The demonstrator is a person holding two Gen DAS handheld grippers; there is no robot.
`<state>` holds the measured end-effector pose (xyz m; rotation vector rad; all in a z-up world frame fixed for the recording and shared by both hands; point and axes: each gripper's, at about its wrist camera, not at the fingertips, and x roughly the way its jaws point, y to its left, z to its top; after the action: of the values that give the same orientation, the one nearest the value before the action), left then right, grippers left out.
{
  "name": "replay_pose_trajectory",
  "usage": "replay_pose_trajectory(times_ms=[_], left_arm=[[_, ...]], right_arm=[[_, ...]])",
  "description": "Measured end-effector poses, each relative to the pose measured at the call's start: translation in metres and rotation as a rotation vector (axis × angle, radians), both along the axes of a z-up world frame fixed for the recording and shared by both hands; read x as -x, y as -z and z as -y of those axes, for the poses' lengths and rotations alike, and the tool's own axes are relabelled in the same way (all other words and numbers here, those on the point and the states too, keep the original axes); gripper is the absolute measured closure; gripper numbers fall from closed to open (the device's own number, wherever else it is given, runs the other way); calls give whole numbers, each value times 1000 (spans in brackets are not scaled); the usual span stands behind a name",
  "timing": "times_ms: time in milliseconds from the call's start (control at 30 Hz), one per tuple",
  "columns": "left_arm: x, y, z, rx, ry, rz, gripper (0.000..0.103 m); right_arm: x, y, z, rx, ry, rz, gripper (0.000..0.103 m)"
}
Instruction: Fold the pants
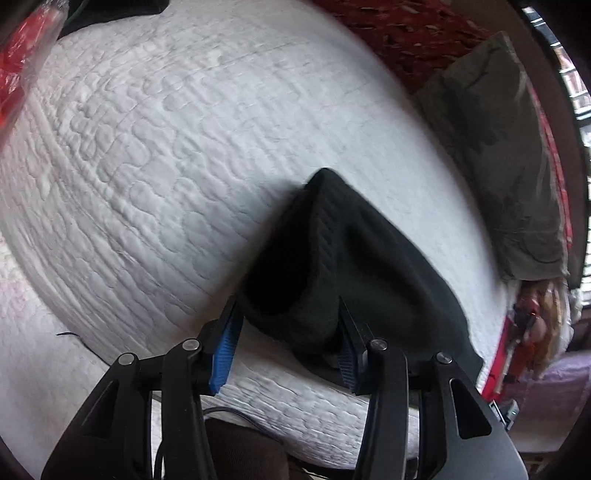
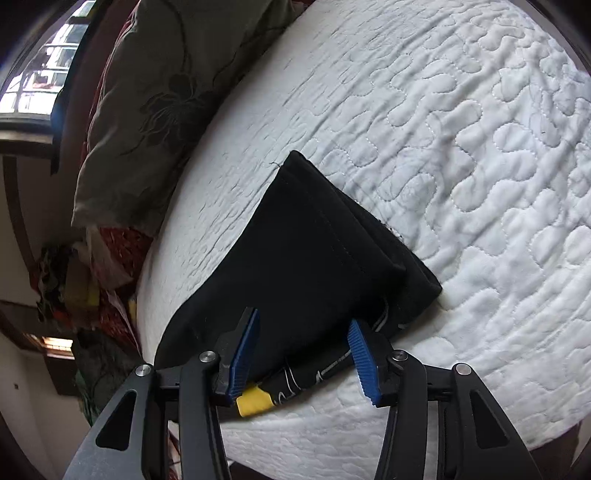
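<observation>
The black pants (image 1: 332, 266) lie folded into a thick stack on the white quilted bed (image 1: 166, 147). They also show in the right wrist view (image 2: 306, 258), with a yellow tag (image 2: 255, 402) and white print at the near edge. My left gripper (image 1: 284, 347) is open, its blue pads on either side of the stack's near end, not clamped. My right gripper (image 2: 303, 354) is open just above the near edge of the pants, holding nothing.
An olive flowered pillow (image 1: 498, 158) lies at the bed's far side and shows in the right wrist view (image 2: 155, 96) too. A red patterned blanket (image 1: 399, 33) sits behind it. Red plastic (image 1: 22, 55) is at the left. Clutter (image 2: 85, 273) lies beside the bed.
</observation>
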<state>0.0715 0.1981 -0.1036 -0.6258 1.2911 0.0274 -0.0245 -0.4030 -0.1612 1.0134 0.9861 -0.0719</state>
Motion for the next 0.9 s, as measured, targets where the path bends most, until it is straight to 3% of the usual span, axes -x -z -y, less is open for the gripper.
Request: replay_pose_trajectory(times_ms=[67,100,167,233,333,433,567,667,733,900], left_arm=[[-1,0,-2,6,-12,-26,75],[2,-3,-3,18,-5,-21,77],[9,-8,-6,-14,23,10,77],[10,2,-5,-62,50,-21,79],[9,23,-9,-26,28,-71,79],[4,22,-10,-20,16,-79,78],[8,10,-14,-27,31,-55,69],[28,0,-22,6,24,-10,63],[44,-6,-27,35,17,17,63],[72,-32,6,46,79,106,63]], right_arm=[[-8,-4,-4,30,-21,-7,93],[-11,-7,-5,36,-35,-8,100],[-8,-22,1,28,-32,53,100],[-3,-35,7,37,-55,95,100],[2,-22,15,42,-65,35,100],[3,5,14,21,-51,-24,100],[6,13,12,-4,-33,-6,98],[14,5,19,-22,-44,3,83],[23,-5,27,-33,-42,32,65],[37,-31,60,7,18,103,62]])
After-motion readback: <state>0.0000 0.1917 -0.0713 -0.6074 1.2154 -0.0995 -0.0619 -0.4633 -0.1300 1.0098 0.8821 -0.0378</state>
